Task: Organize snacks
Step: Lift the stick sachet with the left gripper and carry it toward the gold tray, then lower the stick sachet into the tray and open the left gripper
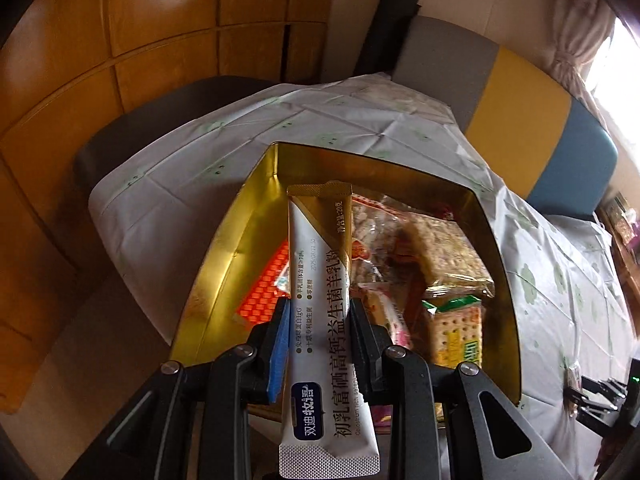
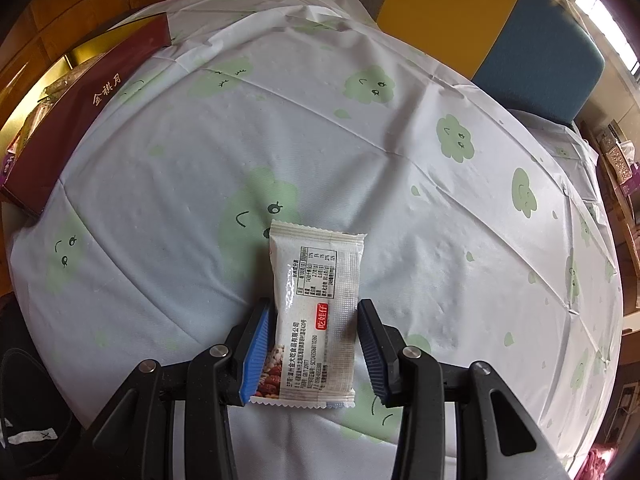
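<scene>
A: Left wrist view first; the left gripper (image 1: 318, 322) is clamped on a long white-and-gold sachet (image 1: 320, 280), both pads pressed to its sides; the sachet's long axis runs straight out along the fingers, gold end forward, serrated end back toward the camera.

B: And below it?

A: The gold-lined tin (image 1: 256, 208), open, sitting on the white tablecloth (image 1: 168, 184); the sachet's far end hangs over the tin's inside, above crackers (image 1: 456, 248) and an orange checked packet (image 1: 262, 292) already lying in there; I'd judge the drop is close, the free space being on the tin's left side by that orange packet.

B: Over to the right wrist view.

A: The right gripper (image 2: 316, 340) has a white snack packet (image 2: 316, 312) between its fingers, long axis again along the fingers; the blue left pad touches the packet's edge; the dark right pad looks just shy of the other edge, so a firm grip I cannot tell; the packet seems to rest on the cloth.

B: Where's the tin from there?

A: Far to the upper left, well apart, its maroon outer wall (image 2: 86, 104) showing; so the left hand is the nearer by far; this packet would have to travel up and left across the cloth.
</scene>
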Demonstrator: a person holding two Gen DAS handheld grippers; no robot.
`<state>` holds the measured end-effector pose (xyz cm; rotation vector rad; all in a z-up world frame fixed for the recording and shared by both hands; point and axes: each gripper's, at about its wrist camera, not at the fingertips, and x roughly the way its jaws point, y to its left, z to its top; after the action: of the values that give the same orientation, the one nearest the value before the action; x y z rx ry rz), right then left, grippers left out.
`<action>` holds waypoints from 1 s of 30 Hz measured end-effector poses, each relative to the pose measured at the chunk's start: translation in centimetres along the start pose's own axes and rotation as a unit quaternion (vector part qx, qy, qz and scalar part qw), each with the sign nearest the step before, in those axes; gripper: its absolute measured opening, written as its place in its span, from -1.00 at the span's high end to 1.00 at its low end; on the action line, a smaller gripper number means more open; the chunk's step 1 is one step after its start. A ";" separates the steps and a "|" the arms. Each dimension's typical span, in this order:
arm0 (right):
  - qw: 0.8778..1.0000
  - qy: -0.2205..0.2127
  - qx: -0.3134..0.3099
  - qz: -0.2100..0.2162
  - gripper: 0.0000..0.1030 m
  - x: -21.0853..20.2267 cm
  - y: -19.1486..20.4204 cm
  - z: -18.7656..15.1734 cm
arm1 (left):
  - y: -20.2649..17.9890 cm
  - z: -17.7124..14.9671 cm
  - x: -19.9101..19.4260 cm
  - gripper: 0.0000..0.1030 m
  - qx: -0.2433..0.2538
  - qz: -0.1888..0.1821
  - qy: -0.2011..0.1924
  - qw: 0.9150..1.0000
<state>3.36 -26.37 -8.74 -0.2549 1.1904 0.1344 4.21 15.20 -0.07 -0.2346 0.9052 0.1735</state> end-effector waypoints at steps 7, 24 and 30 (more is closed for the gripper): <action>1.000 -0.001 0.003 0.002 0.16 0.0 -0.1 0.0 | 0.3 -0.3 1.0 0.45 -0.014 -0.011 0.011 1.000; 1.000 -0.002 0.002 0.002 0.16 0.0 -0.3 -0.1 | -2.8 -1.2 4.6 0.39 0.042 0.035 0.032 0.998; 1.000 -0.003 0.000 0.001 0.16 0.0 -0.2 -0.1 | -3.2 -1.7 4.4 0.39 0.053 0.043 0.025 0.997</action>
<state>3.33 -26.62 -8.74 -0.2528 1.1847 0.1362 6.40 11.86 -4.09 -0.1015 0.9721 0.1985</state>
